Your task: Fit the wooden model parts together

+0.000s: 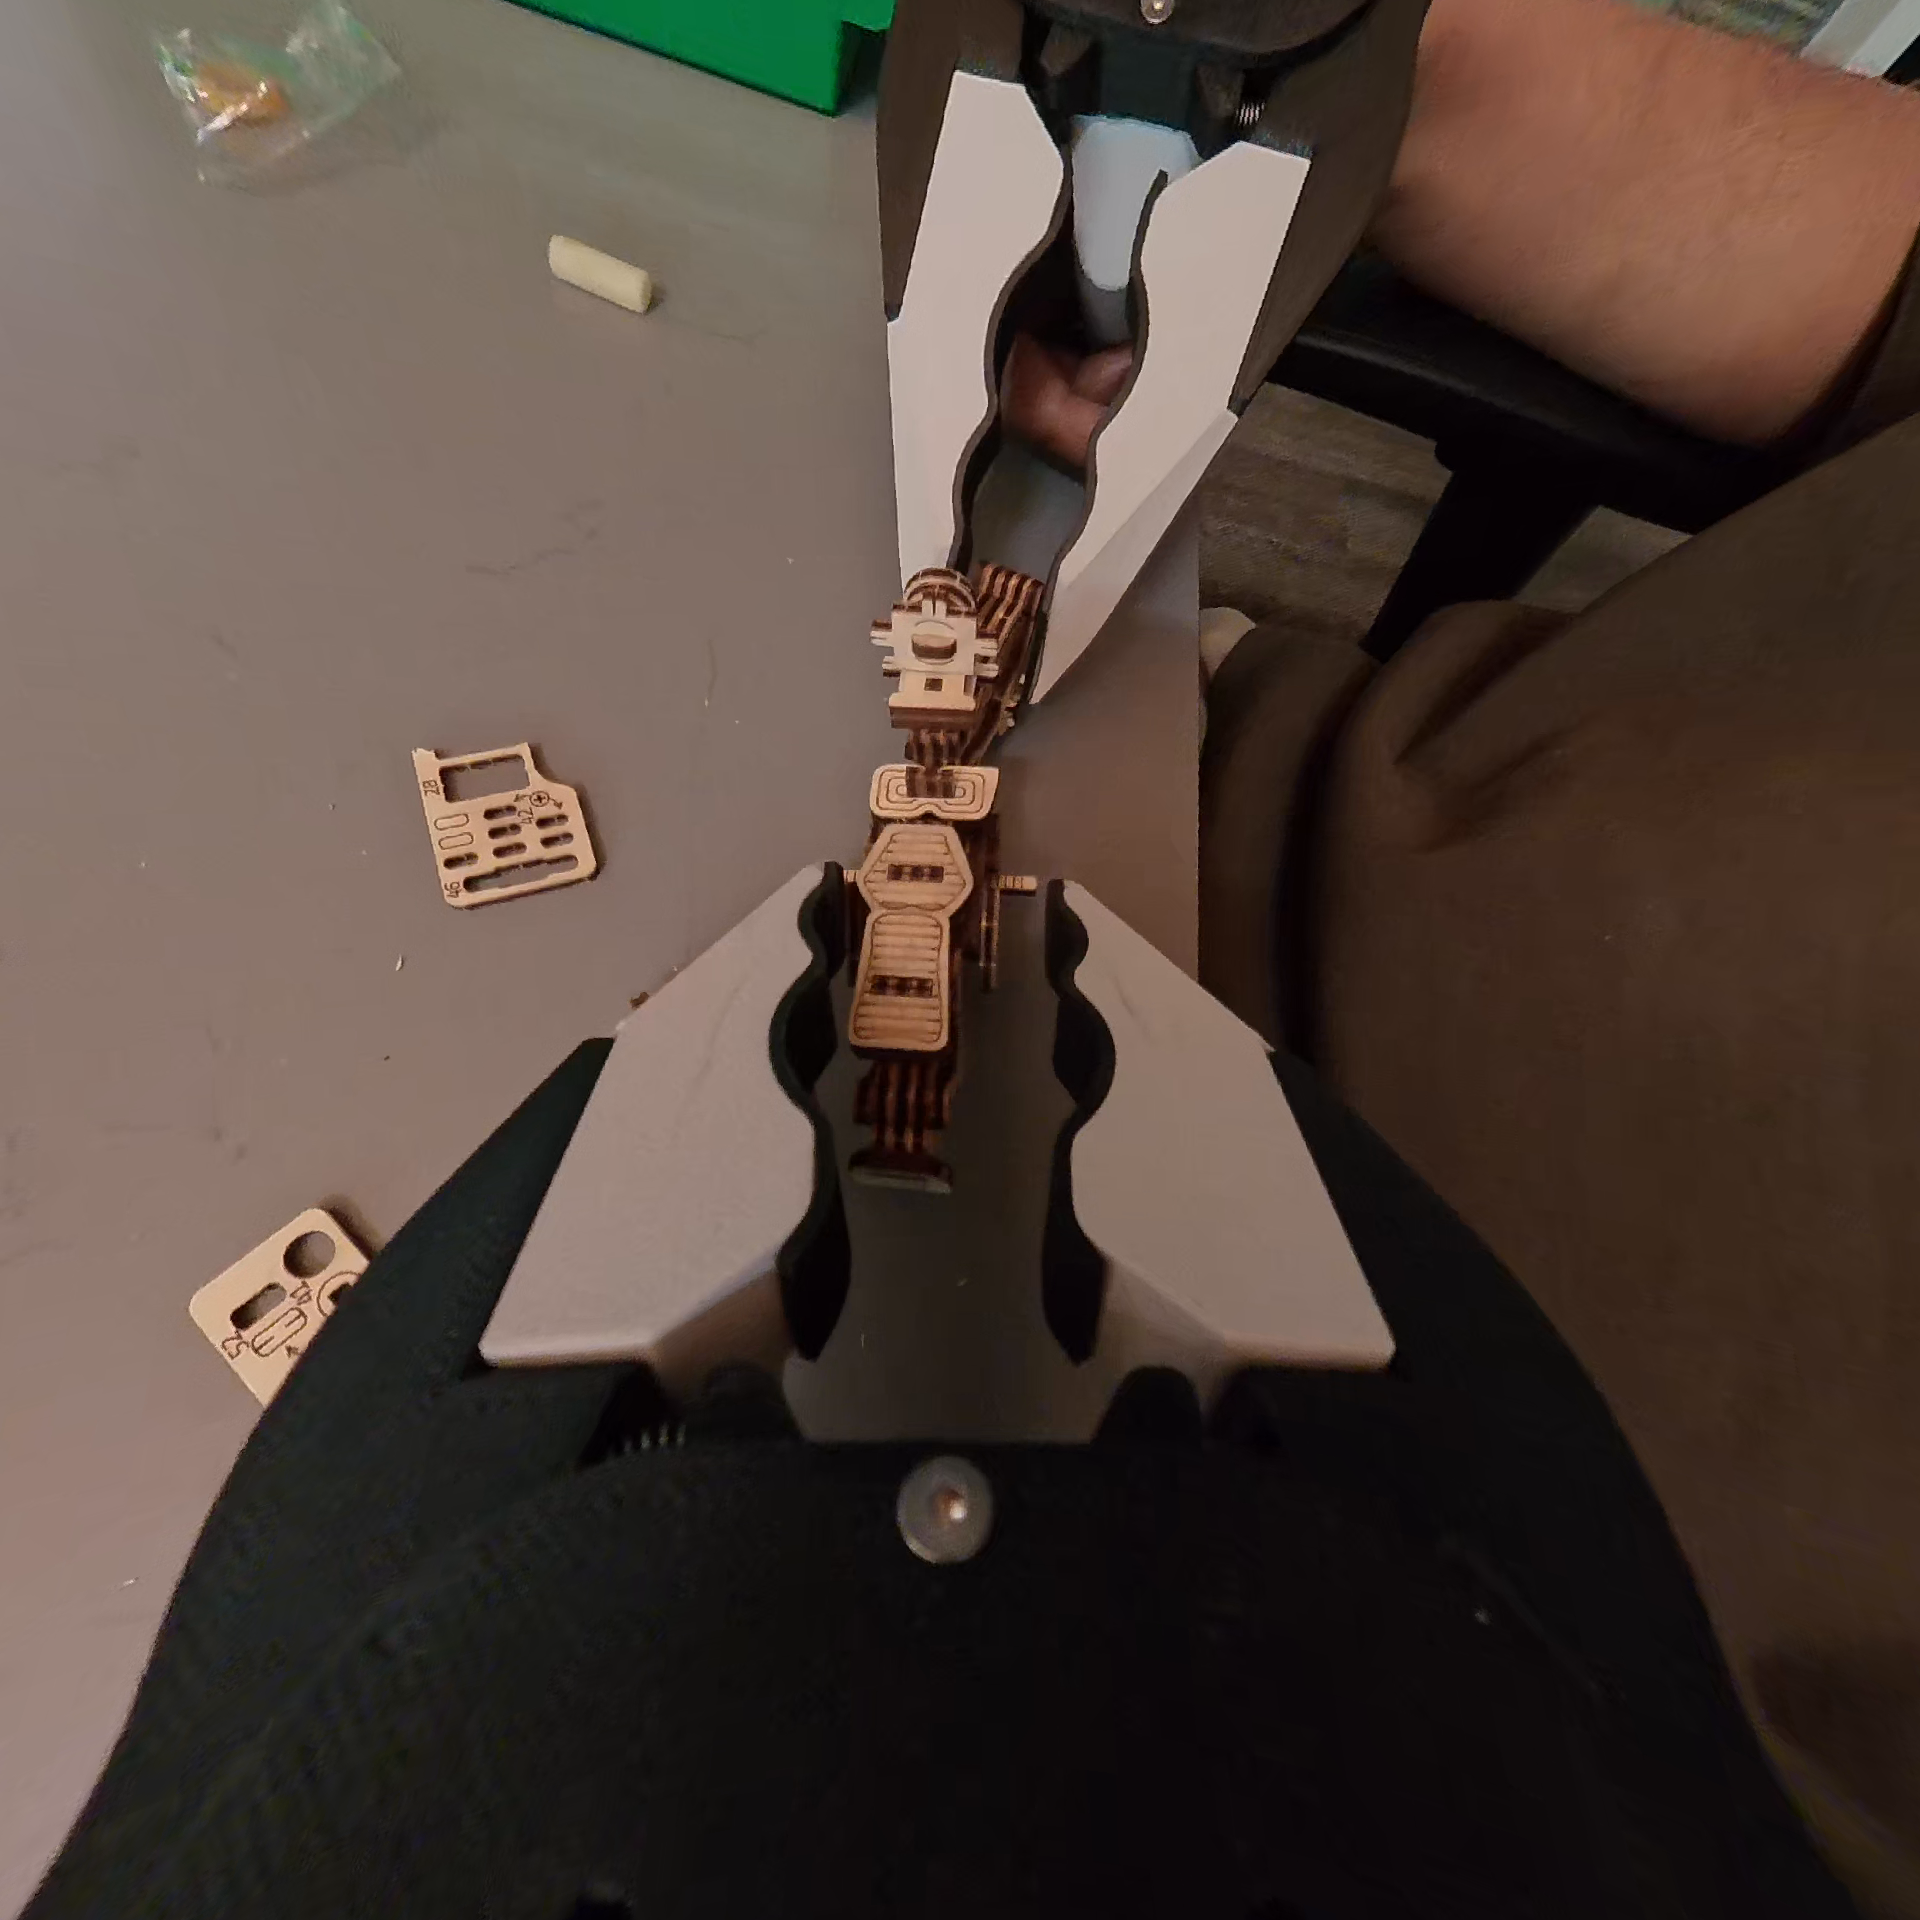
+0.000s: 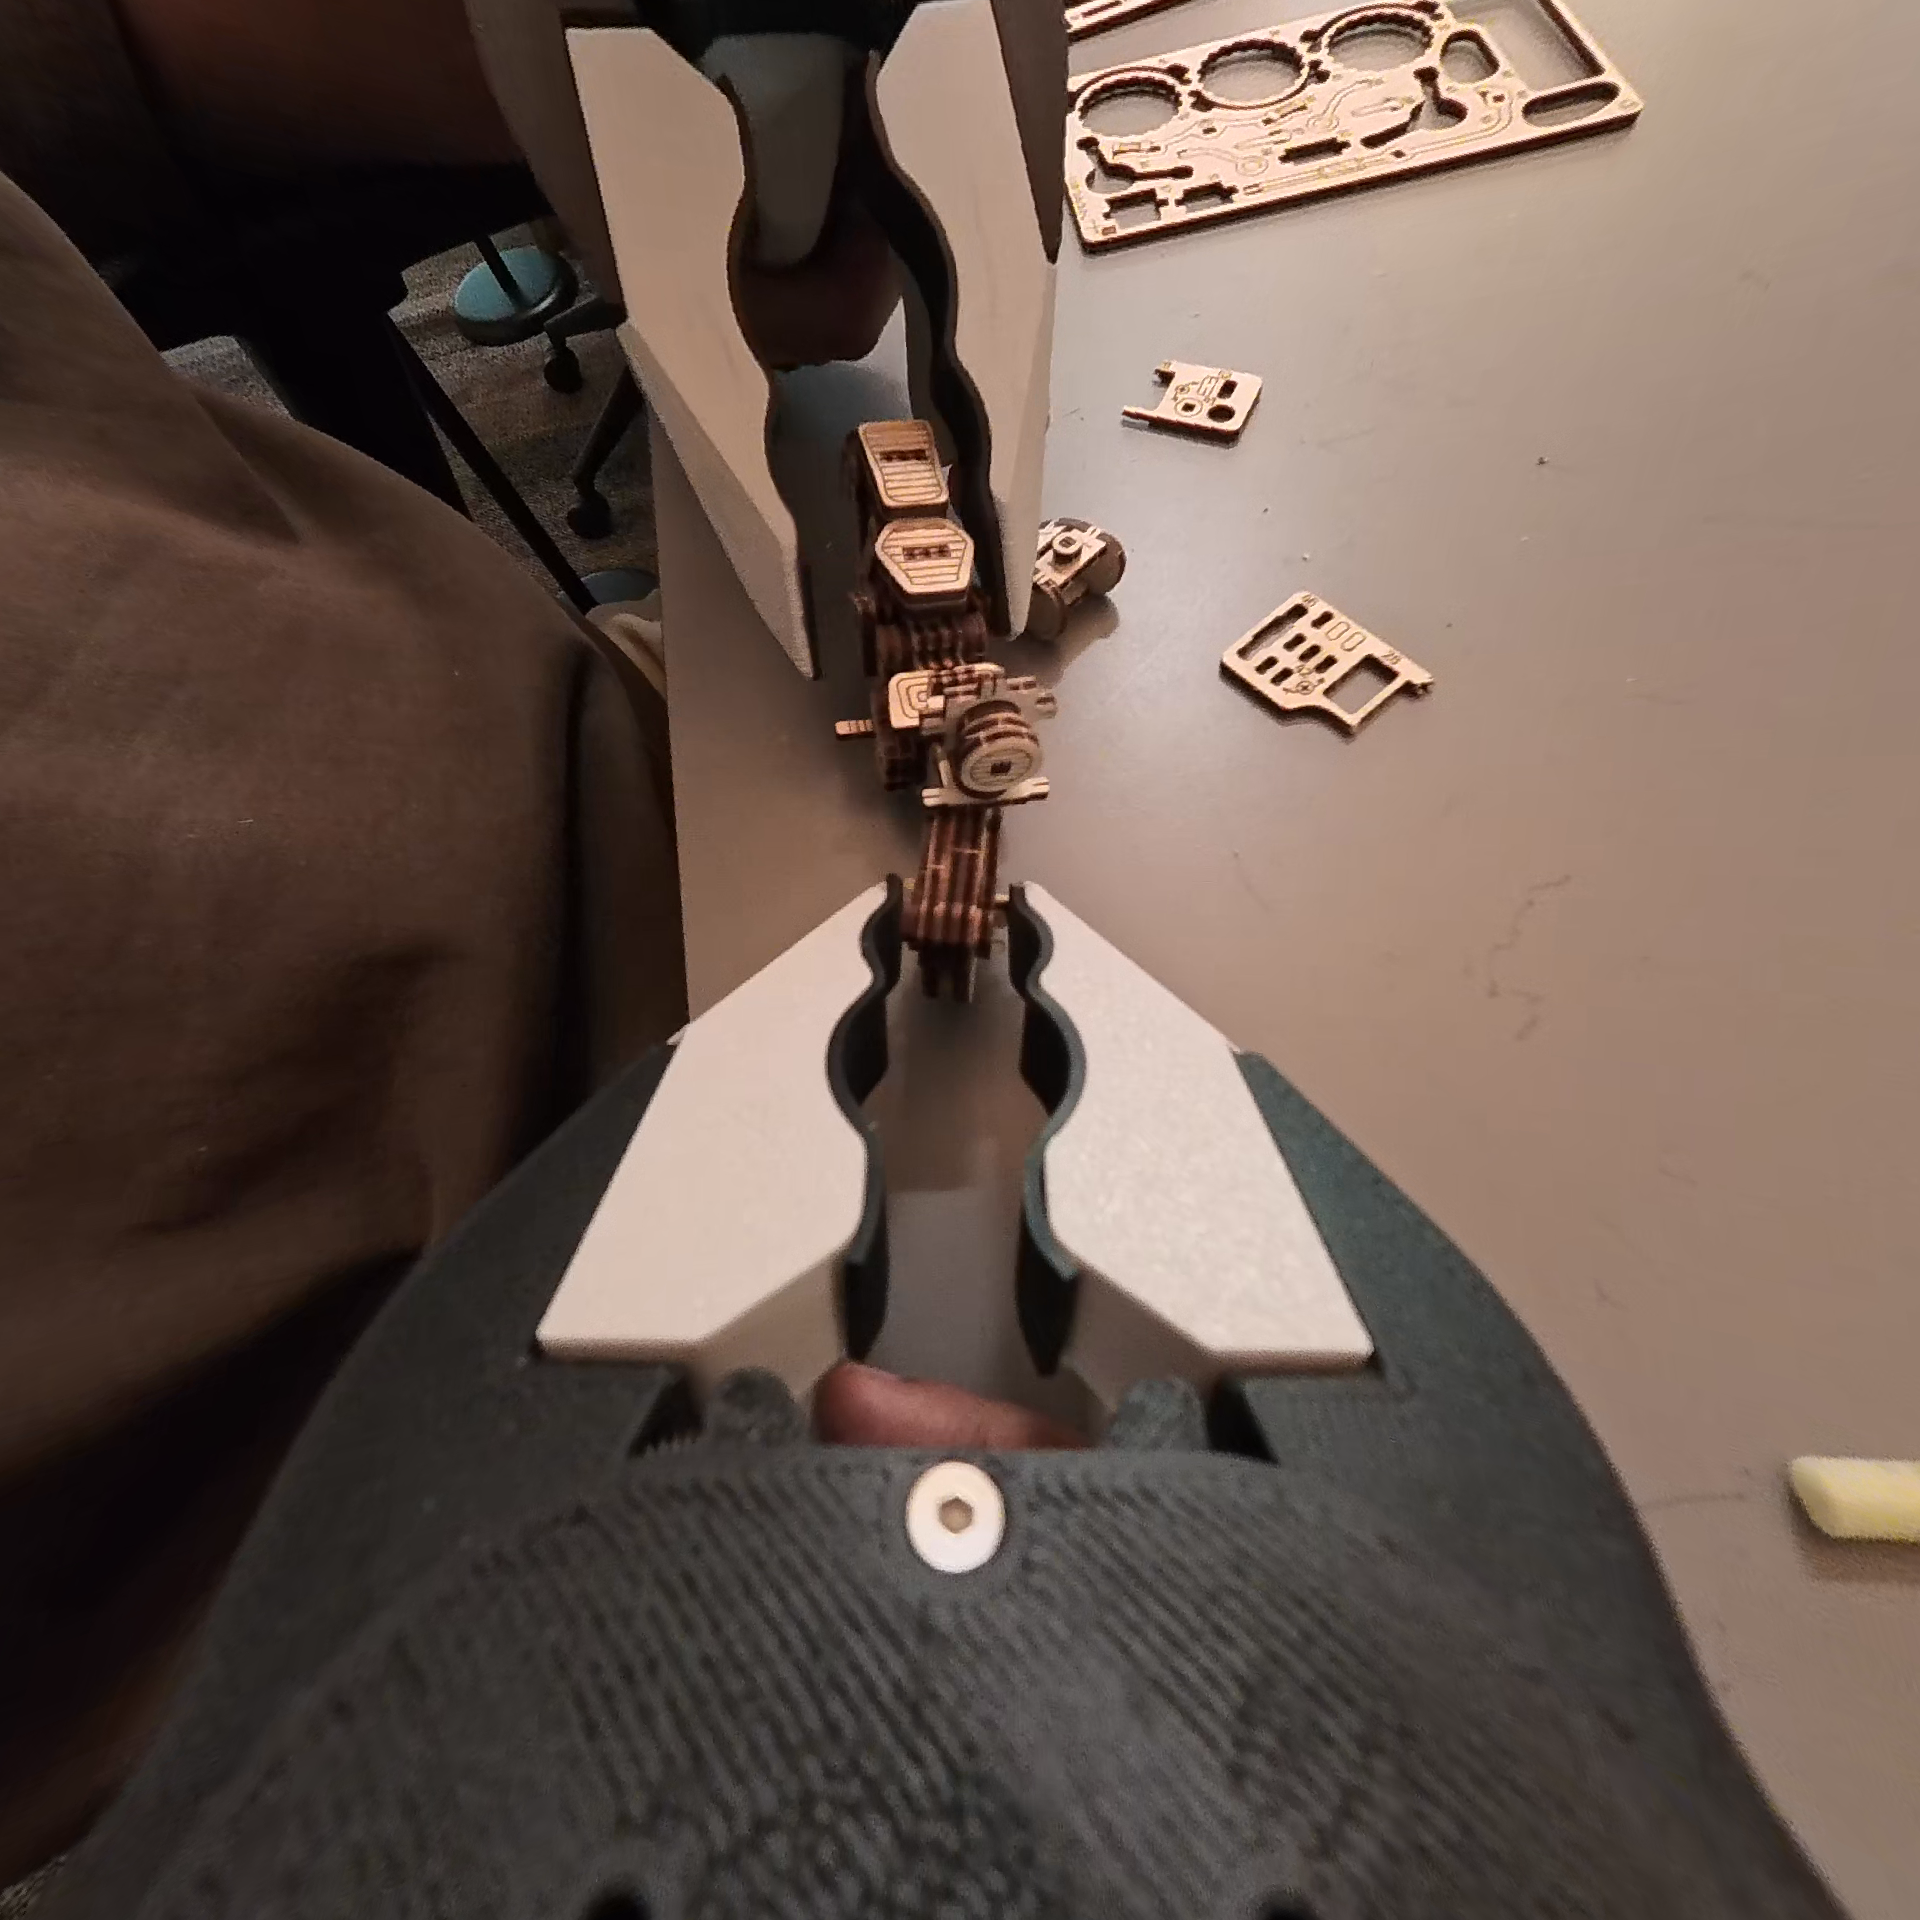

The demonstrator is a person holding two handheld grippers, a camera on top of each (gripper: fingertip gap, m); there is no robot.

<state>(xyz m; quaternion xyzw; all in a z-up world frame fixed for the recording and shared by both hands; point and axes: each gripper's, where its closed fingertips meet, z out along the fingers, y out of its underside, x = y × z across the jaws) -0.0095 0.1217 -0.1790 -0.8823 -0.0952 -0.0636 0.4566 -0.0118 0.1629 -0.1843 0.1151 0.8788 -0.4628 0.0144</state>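
A small wooden motorcycle model (image 1: 902,956) stands on the grey table (image 1: 416,520) close to its edge. My left gripper (image 1: 940,891) has its jaws apart around the model's seat and rear, with a gap on the left side. My right gripper (image 2: 956,896) is shut on the model's front wheel (image 2: 951,925). In the left wrist view the right gripper (image 1: 1003,613) comes in from the top onto that wheel. In the right wrist view the model (image 2: 925,623) runs away from me, and the left gripper (image 2: 899,608) straddles its seat.
Wooden offcuts (image 1: 506,826) (image 1: 275,1299) (image 2: 1325,660) (image 2: 1195,400) lie on the table. There is also a punched-out sheet (image 2: 1351,125), a small wheel assembly (image 2: 1081,566), a cream foam piece (image 1: 601,272), a plastic bag (image 1: 249,88) and a green box (image 1: 727,42). A person's lap lies beyond the table edge (image 1: 1195,831). The left gripper's tips are roughly 5 cm from the right gripper's. The cream foam piece (image 1: 601,272) sits 15 cm or so from the ends of my right fingers.
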